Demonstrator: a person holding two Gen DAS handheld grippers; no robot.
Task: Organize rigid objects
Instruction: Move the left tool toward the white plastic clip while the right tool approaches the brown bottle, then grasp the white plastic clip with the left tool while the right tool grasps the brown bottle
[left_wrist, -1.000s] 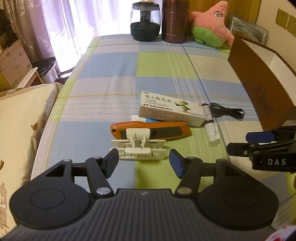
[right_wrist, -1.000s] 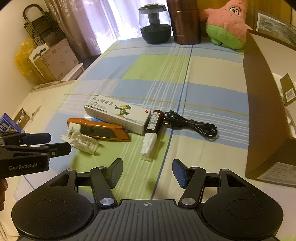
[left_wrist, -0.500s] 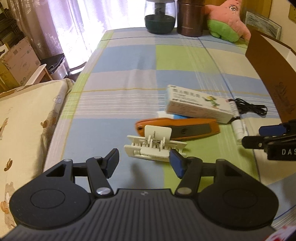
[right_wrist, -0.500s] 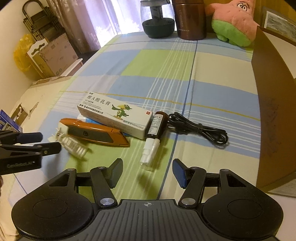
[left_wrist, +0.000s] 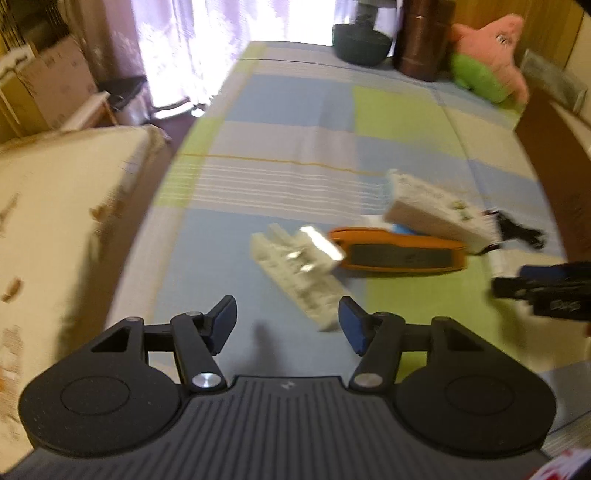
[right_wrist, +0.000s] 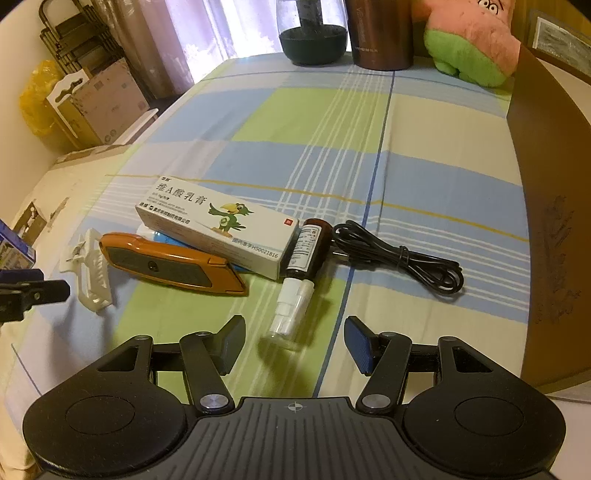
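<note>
On the checked cloth lie a white plastic clip (left_wrist: 299, 273) (right_wrist: 92, 273), an orange utility knife (left_wrist: 399, 254) (right_wrist: 173, 267), a white medicine box (left_wrist: 432, 210) (right_wrist: 218, 225), a brown spray bottle (right_wrist: 303, 266) and a coiled black cable (right_wrist: 399, 254). My left gripper (left_wrist: 288, 319) hovers just short of the clip's near end. Its jaws are opening and nothing is between them. The left wrist view is blurred. My right gripper (right_wrist: 295, 339) stands open and holds nothing, right behind the bottle's white nozzle. Each gripper shows at the edge of the other's view.
A tall brown cardboard box (right_wrist: 546, 221) walls off the right side. At the far end stand a dark glass jar (right_wrist: 312, 33), a brown canister (right_wrist: 380, 33) and a pink plush star (right_wrist: 469, 37). A cream cushion (left_wrist: 55, 221) borders the cloth on the left.
My left gripper has slid leftward and rolled, so the clip now lies slanted towards its right finger, and its jaws stand a little wider. The right gripper has edged closer to the spray bottle.
</note>
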